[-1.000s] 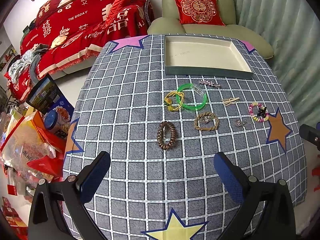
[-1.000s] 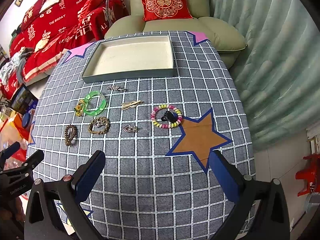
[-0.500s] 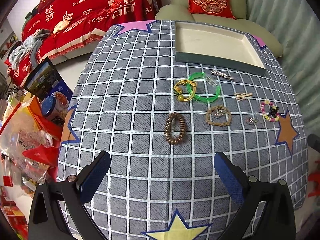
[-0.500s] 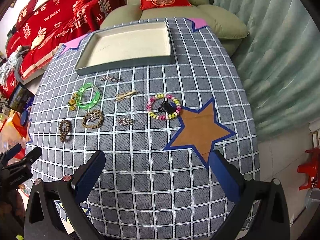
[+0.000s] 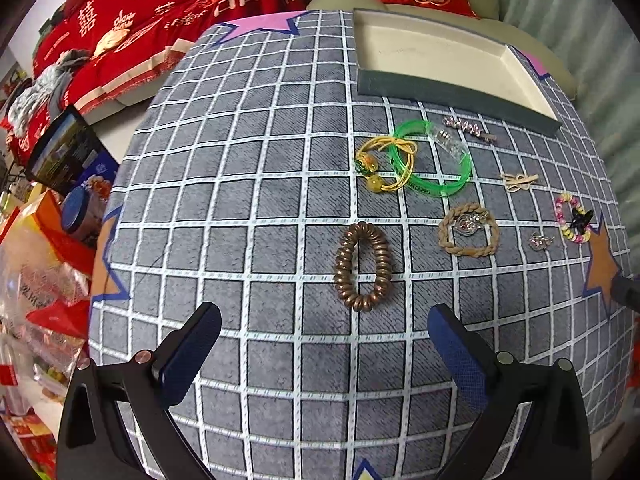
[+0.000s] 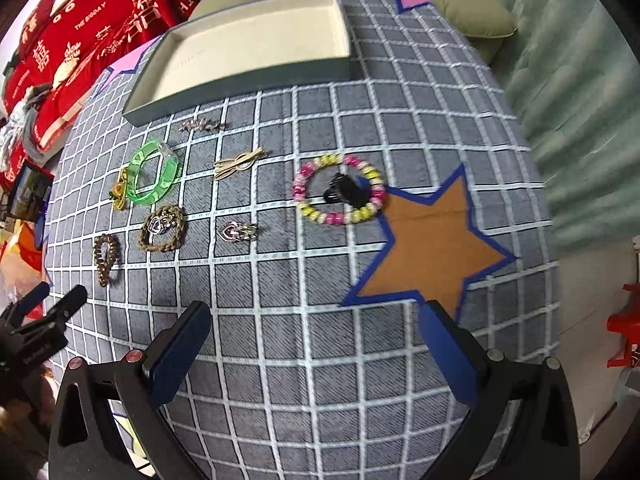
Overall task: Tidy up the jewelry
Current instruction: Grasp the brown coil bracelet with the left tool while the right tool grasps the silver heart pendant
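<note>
Because the job is to tidy the jewelry, all the small pieces lie spread out on the checked cloth (image 5: 248, 208), each a little apart, so each one can be picked up alone. The tray (image 5: 456, 94) sits in the upper right of the left wrist view, with nothing in it that I can see. It looks like the place where the pieces should go.

The left gripper (image 5: 324, 328) hangs low in the frame, with its jaws spread wide and holding nothing. Just above it, in the middle of the frame, lies the brown coil hair tie (image 5: 362, 266). It is squeezed into a long oval. Its long way runs up and down the frame, toward the tray. I think it is the first piece to grab, since it sits right between the two fingers. The narrow way across fits the jaws best.

The right gripper (image 6: 314, 322) also has its jaws spread wide and holds nothing. Above it, near the middle of the right wrist view, lies the pink and yellow bead bracelet (image 6: 339, 194), a round ring with a black clip (image 6: 346, 194) inside it. It touches a point of the brown star (image 6: 430, 248).

The green bangle (image 5: 432, 160) lies flat near the tray, with the yellow cord bracelet (image 5: 382, 164) over its left edge.
</note>
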Available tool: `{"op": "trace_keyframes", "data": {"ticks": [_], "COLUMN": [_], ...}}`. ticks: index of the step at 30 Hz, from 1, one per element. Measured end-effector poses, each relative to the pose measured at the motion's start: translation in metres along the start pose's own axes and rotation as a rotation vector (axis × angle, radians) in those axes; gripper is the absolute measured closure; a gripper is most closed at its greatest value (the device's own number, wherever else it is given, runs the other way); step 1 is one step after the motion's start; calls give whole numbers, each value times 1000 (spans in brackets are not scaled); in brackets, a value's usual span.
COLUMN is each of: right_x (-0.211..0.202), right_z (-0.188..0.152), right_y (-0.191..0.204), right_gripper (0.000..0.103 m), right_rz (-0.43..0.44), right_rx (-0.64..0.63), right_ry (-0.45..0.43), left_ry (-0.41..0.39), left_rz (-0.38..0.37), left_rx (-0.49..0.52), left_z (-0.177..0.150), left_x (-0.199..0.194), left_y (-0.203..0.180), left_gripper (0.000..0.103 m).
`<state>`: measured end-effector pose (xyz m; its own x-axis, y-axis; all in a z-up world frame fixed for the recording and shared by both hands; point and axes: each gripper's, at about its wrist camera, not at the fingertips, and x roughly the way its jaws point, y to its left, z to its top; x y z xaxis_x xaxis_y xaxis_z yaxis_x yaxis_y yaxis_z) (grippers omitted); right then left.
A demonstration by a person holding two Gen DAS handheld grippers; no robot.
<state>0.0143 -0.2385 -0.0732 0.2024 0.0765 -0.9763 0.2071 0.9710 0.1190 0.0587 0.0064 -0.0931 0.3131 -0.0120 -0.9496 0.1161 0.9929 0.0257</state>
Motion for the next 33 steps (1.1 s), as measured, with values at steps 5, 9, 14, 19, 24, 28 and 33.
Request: {"op": "trace_keyframes", "data": {"ticks": [5,9,14,19,24,28,33], "right_x": [22,37,52,61,66,68,70], "right_z": [9,19,27,27,28,32,38], "right_y": [18,28,32,45,59,69,81], "right_gripper": [0,4,12,22,28,41,69], "right_rz": [26,32,21,-9,-53,-87,-90], "right_rx": [-38,-58,-72,-105,-145,-167,-163], "right_ry": [0,-13,-29,-33,-51,-63,-70], "left_ry": [7,-9,-20,-9,-13,-25,-58], "left_rz": [-1,-7,-13,-9,-18,-51,-79], "left_rx": [-4,-3,18,43,21,27,63], "left_z": [5,11,18,18,15,14,11], "left_x": [17,25,40,53,55,52,46], "left_y": [-2,-3,-10,-17,-17,-17,-25], "left_gripper": [0,0,0,0,0,11,49]}}
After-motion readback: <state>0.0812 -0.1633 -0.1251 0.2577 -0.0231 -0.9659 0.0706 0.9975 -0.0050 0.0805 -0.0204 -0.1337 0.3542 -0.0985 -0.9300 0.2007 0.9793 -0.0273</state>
